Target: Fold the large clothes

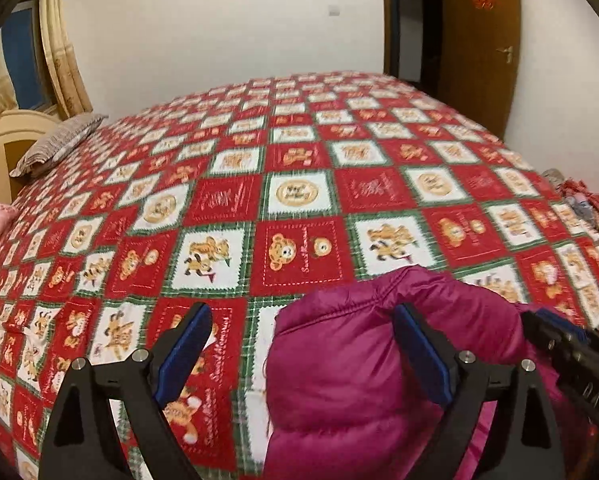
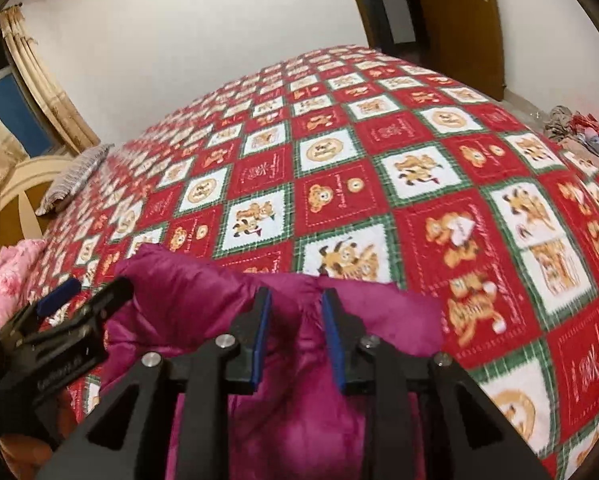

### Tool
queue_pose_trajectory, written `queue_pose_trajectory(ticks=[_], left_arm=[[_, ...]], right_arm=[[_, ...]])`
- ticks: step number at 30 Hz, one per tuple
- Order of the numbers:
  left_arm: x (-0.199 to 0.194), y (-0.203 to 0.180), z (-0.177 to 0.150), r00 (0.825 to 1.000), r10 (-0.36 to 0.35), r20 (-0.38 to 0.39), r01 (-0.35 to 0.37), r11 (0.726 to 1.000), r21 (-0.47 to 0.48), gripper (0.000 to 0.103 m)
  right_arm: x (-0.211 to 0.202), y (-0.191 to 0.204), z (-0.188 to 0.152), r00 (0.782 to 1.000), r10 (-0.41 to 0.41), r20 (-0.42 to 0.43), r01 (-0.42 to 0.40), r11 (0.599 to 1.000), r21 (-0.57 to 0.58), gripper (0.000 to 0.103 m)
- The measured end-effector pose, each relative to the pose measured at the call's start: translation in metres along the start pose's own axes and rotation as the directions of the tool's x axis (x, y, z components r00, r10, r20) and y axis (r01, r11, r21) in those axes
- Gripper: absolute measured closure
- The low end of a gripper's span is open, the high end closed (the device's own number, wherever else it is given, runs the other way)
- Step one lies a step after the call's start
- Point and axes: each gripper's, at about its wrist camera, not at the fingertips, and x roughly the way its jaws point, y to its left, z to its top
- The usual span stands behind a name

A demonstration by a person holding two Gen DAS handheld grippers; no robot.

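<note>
Your left gripper (image 1: 303,344) stands wide apart and grasps nothing: its left pad hangs over the bedspread (image 1: 227,200), its right pad lies against the near-left part of the magenta puffer jacket (image 1: 351,360), and the jacket's left edge falls between the two pads without being pinched. The jacket lies bunched on the near edge of the bed, right of centre in the left wrist view and low and central in the right wrist view.

Your right gripper (image 2: 295,328) is narrowly parted with a raised ridge of the jacket (image 2: 203,292) running up between its blue pads; whether the pads press on that fabric cannot be told.

The two grippers are close together, the right one entering the left wrist view at the near right over the jacket.

A grey striped pillow (image 1: 55,144) rests at the far left of the bed, near a cream headboard (image 1: 3,144); a wooden door (image 1: 479,40) stands at the far right.
</note>
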Motion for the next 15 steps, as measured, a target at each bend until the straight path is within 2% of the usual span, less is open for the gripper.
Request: queue_pose_trajectory(ticks=[3,7,15], left_arm=[[0.014,-0.008,-0.004,0.999,0.03,-0.022,-0.029,0.999,0.025,0.01],[0.026,-0.015,-0.009,0.998,0.06,-0.036,-0.059,0.998,0.034,0.01],[0.046,-0.014,-0.013,0.996,0.058,-0.067,-0.058,0.998,-0.001,0.01]], right_arm=[[0.02,-0.004,-0.006,0.999,-0.015,-0.036,0.015,1.0,0.005,0.073],[0.031,-0.012,-0.011,0.999,-0.003,-0.044,0.004,1.0,0.023,0.074],[0.041,-0.014,-0.012,0.999,-0.002,-0.041,0.002,1.0,0.01,0.074]])
